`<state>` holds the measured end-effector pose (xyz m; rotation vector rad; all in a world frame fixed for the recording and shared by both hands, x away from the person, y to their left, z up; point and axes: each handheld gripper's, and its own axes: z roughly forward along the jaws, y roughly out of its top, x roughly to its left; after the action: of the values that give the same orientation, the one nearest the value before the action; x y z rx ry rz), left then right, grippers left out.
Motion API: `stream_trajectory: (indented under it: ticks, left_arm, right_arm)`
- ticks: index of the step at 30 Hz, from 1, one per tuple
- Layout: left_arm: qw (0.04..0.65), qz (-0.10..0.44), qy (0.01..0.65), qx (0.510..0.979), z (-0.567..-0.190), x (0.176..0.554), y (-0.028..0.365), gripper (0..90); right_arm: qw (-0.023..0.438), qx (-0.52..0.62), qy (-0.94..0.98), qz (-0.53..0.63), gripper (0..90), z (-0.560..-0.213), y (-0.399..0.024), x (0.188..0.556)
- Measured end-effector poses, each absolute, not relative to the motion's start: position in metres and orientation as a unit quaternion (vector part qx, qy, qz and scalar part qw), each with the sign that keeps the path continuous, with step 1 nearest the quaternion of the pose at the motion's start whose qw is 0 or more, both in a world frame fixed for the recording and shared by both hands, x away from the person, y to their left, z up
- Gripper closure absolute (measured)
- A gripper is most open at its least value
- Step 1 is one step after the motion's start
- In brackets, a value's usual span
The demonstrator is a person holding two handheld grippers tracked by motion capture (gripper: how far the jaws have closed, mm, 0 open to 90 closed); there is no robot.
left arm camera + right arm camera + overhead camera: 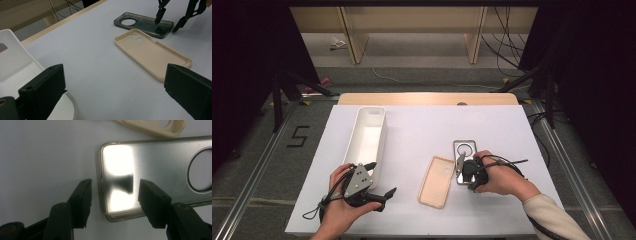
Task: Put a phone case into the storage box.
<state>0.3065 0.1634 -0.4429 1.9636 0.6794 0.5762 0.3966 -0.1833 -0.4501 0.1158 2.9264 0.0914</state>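
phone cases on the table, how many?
2. The beige case lies mid-table, right of the white bin; the clear grey case lies just beyond it, at the right gripper. None seems hidden.

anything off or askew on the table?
Nothing stands out. The clear phone case and beige phone case lie flat and intact, the white bin is upright. The right gripper straddles the clear case's end edge, jaws open.

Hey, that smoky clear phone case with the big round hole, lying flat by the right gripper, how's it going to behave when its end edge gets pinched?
The smoky transparent phone case looks thin-walled and empty, so probably light and somewhat bendy. Its glossy, reflective surface suggests the pads may slip. Lying flat on the white table, it should slide rather than roll or tip. The right gripper straddles its end edge, open.
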Motion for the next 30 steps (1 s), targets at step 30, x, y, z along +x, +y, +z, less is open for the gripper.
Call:
stream_trajectory:
  ticks: [30]
  left_arm:
    - [0.471,0.235,0.278,0.804,-0.4453,0.3101,0.1632,3.2]
  right_arm:
    - [0.088,0.022,0.996,0.012,69.0,-0.4527,-0.1763,0.3964]
